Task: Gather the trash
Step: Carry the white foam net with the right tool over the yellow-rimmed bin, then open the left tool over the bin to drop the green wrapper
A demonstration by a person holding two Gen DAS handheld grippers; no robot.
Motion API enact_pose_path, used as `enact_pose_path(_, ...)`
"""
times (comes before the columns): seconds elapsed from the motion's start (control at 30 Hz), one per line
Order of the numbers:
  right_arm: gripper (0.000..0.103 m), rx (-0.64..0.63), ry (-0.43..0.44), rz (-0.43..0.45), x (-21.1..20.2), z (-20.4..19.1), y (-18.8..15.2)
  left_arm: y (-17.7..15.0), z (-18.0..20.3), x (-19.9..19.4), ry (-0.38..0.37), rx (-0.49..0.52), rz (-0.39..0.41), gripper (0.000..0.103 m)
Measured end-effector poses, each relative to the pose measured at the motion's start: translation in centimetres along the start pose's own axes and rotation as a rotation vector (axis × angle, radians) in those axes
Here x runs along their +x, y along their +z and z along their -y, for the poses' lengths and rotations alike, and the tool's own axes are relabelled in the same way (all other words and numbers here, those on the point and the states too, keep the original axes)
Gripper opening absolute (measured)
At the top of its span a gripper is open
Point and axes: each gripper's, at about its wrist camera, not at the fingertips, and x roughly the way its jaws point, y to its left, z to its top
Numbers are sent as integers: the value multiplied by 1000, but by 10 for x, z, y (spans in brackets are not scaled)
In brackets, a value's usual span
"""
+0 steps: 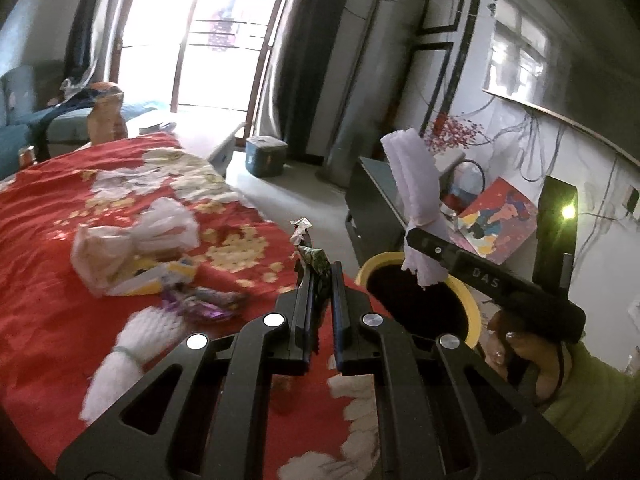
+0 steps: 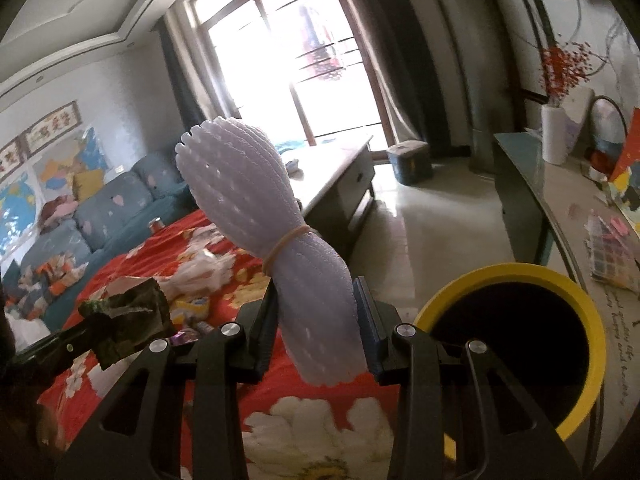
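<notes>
My left gripper (image 1: 320,276) is shut on a crumpled dark green wrapper (image 1: 314,258), held over the red floral tablecloth (image 1: 48,216). My right gripper (image 2: 316,292) is shut on a white foam net bundle (image 2: 276,220) tied with a rubber band, and the bundle stands up from the jaws. A yellow-rimmed bin (image 2: 596,344) with a dark inside stands just right of the table; in the left wrist view the bundle (image 1: 412,184) hangs over the bin's (image 1: 474,312) mouth. The right wrist view shows the left gripper (image 2: 92,336) with the wrapper (image 2: 132,312) at lower left.
On the cloth lie a clear plastic bag (image 1: 132,236), a yellow-white wrapper (image 1: 160,280), a purple wrapper (image 1: 204,304) and another foam net (image 1: 136,344). A console (image 2: 532,184) with a vase stands right of the bin. A coffee table (image 2: 340,176), a blue box (image 2: 410,160) and a sofa (image 2: 112,208) lie beyond.
</notes>
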Motion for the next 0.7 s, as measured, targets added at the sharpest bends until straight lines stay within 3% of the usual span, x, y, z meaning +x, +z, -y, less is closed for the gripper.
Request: enact_pose_path(0.7,35,200,-166,0,-12,117,7,-3,77,77,-172,72,-111,4)
